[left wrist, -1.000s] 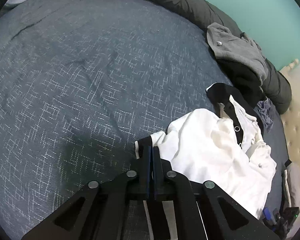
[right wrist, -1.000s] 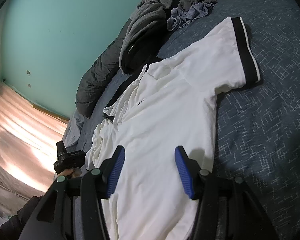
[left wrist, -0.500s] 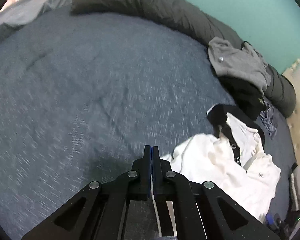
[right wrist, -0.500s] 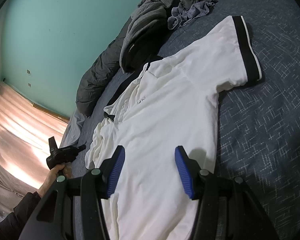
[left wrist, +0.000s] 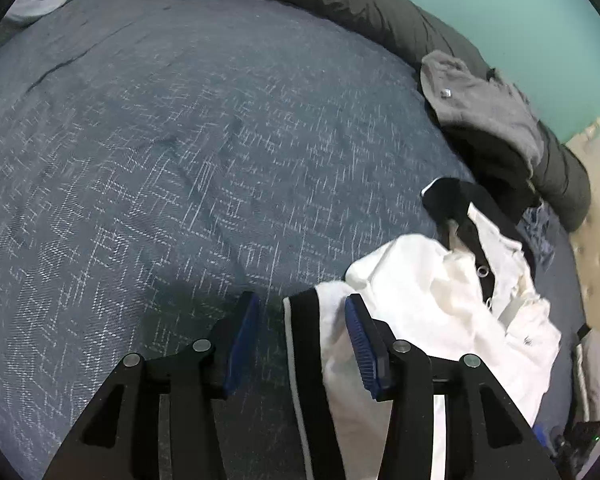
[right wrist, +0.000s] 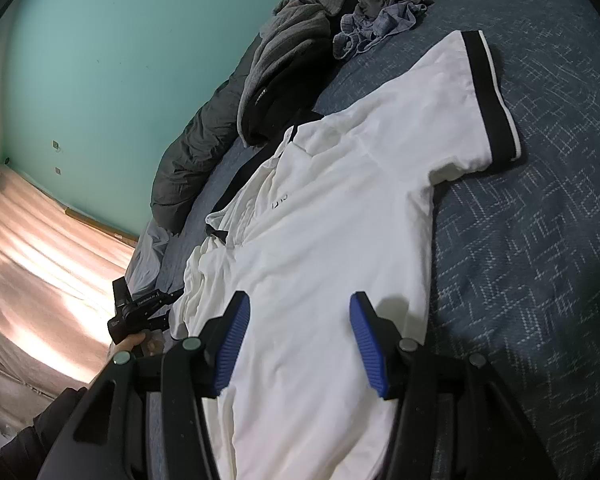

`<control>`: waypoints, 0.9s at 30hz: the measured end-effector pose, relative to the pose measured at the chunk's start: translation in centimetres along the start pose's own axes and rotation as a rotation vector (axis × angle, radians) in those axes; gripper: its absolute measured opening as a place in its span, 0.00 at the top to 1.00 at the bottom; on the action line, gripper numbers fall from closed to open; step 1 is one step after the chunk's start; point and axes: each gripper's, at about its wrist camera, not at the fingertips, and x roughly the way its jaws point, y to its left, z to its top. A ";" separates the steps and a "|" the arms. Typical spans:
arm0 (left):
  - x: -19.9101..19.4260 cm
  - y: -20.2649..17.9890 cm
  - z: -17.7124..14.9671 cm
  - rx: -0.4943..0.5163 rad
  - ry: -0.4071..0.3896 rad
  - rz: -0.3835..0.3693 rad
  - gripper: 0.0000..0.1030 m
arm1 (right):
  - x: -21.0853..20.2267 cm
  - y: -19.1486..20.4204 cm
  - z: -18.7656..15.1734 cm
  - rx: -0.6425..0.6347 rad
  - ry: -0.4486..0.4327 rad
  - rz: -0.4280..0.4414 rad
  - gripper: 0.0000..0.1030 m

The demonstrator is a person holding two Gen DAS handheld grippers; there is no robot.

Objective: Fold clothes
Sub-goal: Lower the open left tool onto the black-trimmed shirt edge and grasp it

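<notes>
White polo shirt lies spread on the blue patterned bedspread, one black-trimmed sleeve stretched out flat, the other sleeve's black cuff bunched between the left gripper's parted blue pads. Left gripper: released, gripping nothing. Right gripper hangs over the shirt's lower body, jaws wide apart, empty. Beyond the shirt's collar sits a grey and black clothes pile, backed by a dark rolled duvet along the teal wall.
</notes>
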 end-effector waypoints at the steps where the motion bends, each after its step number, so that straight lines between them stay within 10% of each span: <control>1: 0.1 -0.1 0.0 0.002 0.001 -0.001 0.57 | 0.0 0.0 0.0 0.000 0.000 0.000 0.49; 2: 0.3 -0.3 -0.1 0.015 0.008 0.008 0.79 | 0.0 -0.1 0.0 0.001 0.001 -0.001 0.49; 5: 0.2 -1.0 -0.4 0.049 0.009 0.033 0.91 | 0.0 -0.1 0.0 0.003 0.002 -0.001 0.49; 13: -5.4 -1.7 1.8 0.059 -0.183 0.169 0.95 | 0.0 -0.1 0.0 0.002 0.004 0.001 0.49; 27: -6.2 3.5 5.6 -0.114 -0.175 0.250 0.95 | -0.2 -0.7 0.4 0.005 0.003 -0.006 0.49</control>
